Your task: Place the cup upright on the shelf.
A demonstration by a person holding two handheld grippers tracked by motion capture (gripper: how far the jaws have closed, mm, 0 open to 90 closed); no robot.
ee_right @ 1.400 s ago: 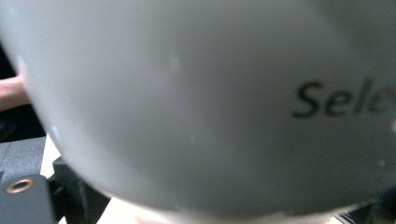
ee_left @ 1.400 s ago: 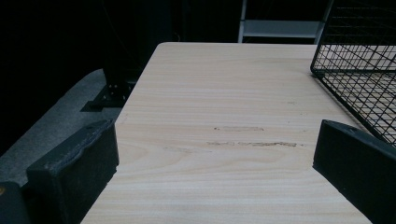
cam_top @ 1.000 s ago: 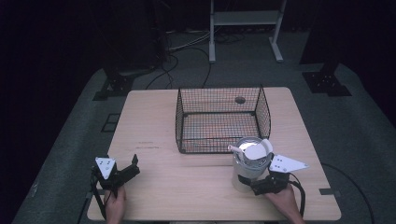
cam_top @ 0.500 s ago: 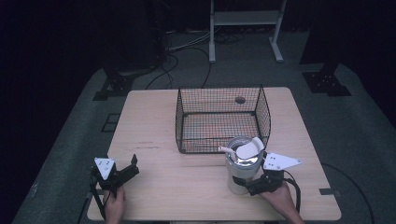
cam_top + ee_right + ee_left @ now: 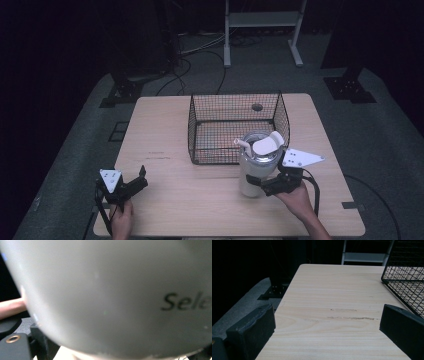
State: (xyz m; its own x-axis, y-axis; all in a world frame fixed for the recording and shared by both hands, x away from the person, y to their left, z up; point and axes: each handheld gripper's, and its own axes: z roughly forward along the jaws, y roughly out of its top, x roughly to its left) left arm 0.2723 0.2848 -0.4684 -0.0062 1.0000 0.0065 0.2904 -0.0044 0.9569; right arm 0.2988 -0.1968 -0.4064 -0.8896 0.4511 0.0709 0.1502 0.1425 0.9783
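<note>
Your right tool [image 5: 264, 183] grips the jug [image 5: 257, 165] low on its body, jaws closed against its side; the jug stands upright near the front edge of the tabletop [image 5: 165, 125], right of the middle, just in front of the basket [image 5: 235, 127], and from above I cannot tell whether it touches the wire; its long axis runs straight up, with the spout [image 5: 241, 143] pointing toward the left edge of the tabletop and the white lid [image 5: 266, 145] tipped open on the right side of the mouth; your right hand [image 5: 297, 197] sits behind the tool, toward the front right corner.

The high view gives you the whole jug, its spout and its place against the basket; the right gripper view gives none of that, but shows the jug's pale wall [image 5: 112, 295] pressed close to the camera, blurred, with dark lettering at the right that starts "Sele"; the rest of the word is cut off.

Your left tool [image 5: 131, 184] rests near the front left corner of the tabletop, jaws wide apart with nothing between them; your left hand [image 5: 121, 220] holds it at the front edge; the left gripper view looks across bare wood [image 5: 332, 305] toward the far edge and catches a corner of the basket [image 5: 407, 277] at the right, well apart from the jaws.
</note>
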